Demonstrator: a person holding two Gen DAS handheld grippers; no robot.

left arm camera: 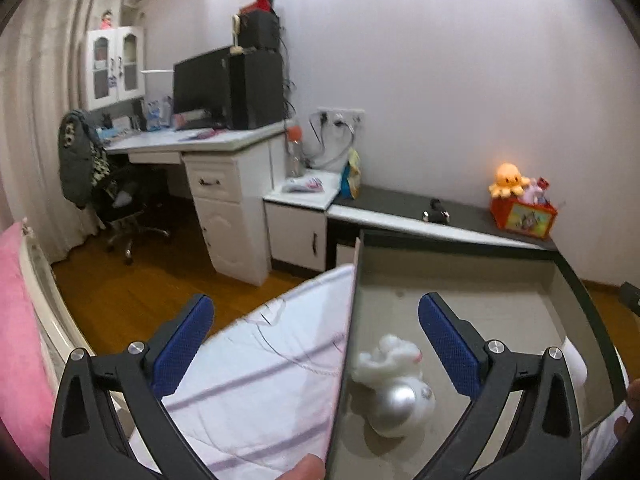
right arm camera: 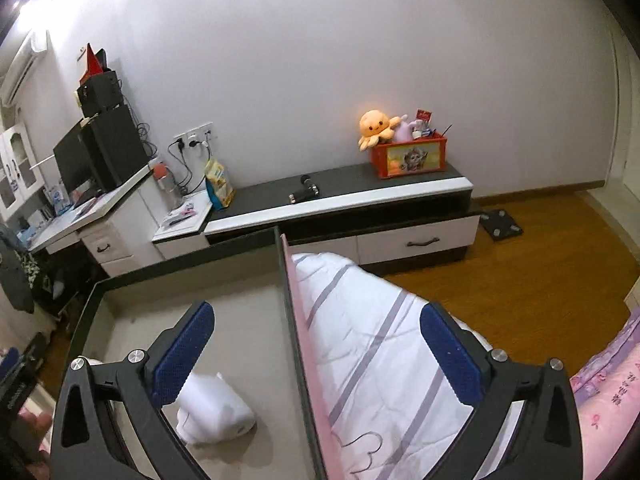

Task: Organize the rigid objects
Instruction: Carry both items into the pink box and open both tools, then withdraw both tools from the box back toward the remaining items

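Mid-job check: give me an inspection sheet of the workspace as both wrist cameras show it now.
Surface: open drawer with a dark rim, grey floor, lying on striped bedding.
Job's things: white and silver toy and white object lie inside the drawer.
Clutter: red toy box with orange octopus plush; small dumbbell on the low cabinet.
Grippers: left claw open, straddling the drawer's side wall; right claw open, straddling the opposite wall; both empty.
Cables: plugs and cords hang from the wall sockets.
Surroundings: desk with monitor, office chair, wood floor.
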